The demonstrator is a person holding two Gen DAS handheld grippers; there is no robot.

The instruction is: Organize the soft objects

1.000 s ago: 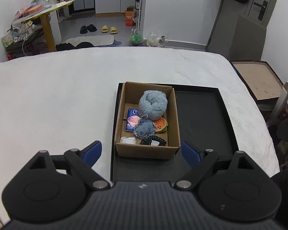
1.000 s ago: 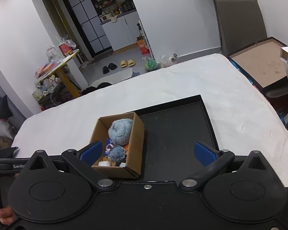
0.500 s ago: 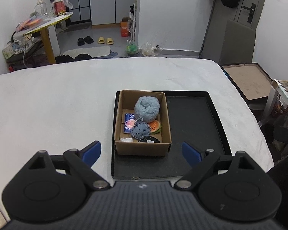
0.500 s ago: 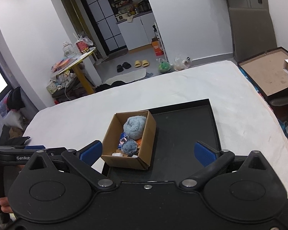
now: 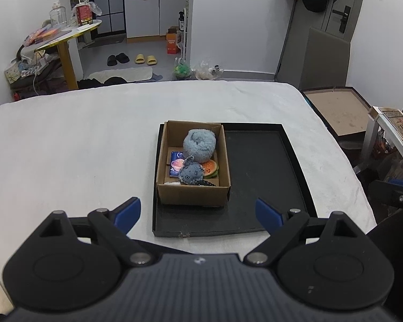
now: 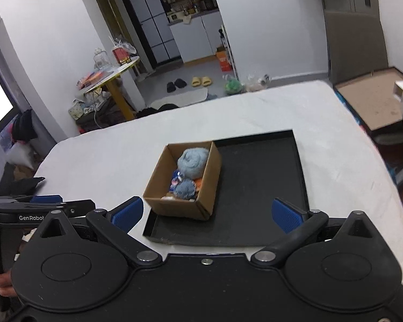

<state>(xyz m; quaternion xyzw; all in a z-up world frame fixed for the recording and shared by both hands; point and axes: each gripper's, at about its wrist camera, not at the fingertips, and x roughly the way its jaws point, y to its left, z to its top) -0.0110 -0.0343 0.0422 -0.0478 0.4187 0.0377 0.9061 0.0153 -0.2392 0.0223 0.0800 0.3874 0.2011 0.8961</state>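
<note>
Toys [image 5: 198, 146] sit packed in the box [image 5: 193, 196], which fills the tray's [image 5: 266, 222] left end and leaves its right side bare, on a white desk [image 5: 67, 161] with wide free cloth to its edges. Both grippers, left [image 5: 197, 212] and right [image 6: 207, 212], hover short of the tray, fingers [image 6: 127, 213] spread wide and empty.

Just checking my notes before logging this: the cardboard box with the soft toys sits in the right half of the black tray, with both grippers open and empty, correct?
Not quite: the cardboard box sits in the left half of the black tray, as the left wrist view shows. The left gripper and right gripper are indeed open and empty.
</note>
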